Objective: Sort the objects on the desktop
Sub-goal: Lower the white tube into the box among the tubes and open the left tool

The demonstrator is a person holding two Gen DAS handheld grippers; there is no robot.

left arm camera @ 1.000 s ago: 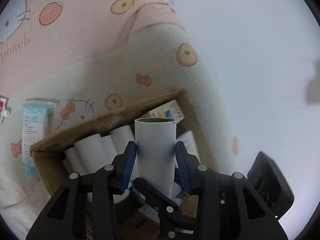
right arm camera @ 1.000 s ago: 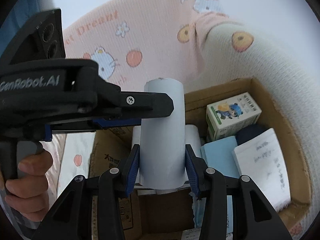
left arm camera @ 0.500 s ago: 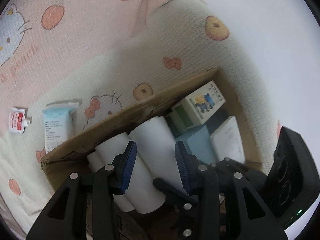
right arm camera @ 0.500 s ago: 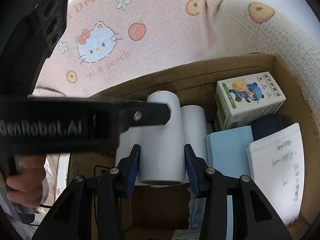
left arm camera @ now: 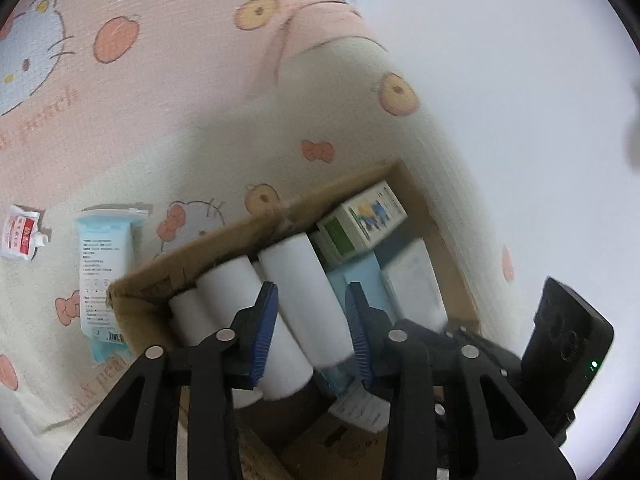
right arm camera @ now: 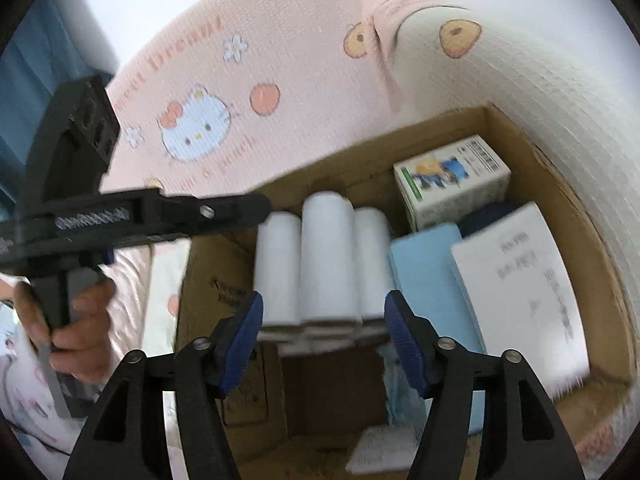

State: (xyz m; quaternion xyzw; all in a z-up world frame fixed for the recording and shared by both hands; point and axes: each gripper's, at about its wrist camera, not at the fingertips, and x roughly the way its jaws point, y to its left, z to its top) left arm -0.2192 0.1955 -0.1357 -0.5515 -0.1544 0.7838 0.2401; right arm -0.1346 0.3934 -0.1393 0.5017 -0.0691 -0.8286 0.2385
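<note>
Hovering above the brown cardboard box (right arm camera: 520,132), the right gripper (right arm camera: 324,336) had just been opening; its blue pads stood wide of the white paper rolls (right arm camera: 326,256), pressing on none of them. Three rolls lay side by side on the box's left side, long axes running away from this gripper, the middle one straight ahead of its gap. The left gripper (left arm camera: 312,330) had just been closing, with the tallest white roll (left arm camera: 304,300) seen between its pads; whether they pressed on it could not be told. To the right of the rolls the box held a small printed carton with a cartoon figure (right arm camera: 452,180), a pale blue pad (right arm camera: 428,280) and a white printed booklet (right arm camera: 524,280). Outside, on the cartoon-cat blanket (left arm camera: 120,80), a light blue packet (left arm camera: 104,264) and a small red-and-white pouch (left arm camera: 20,236) lay left of the box, nearer the left hand, and judged next to sort.
</note>
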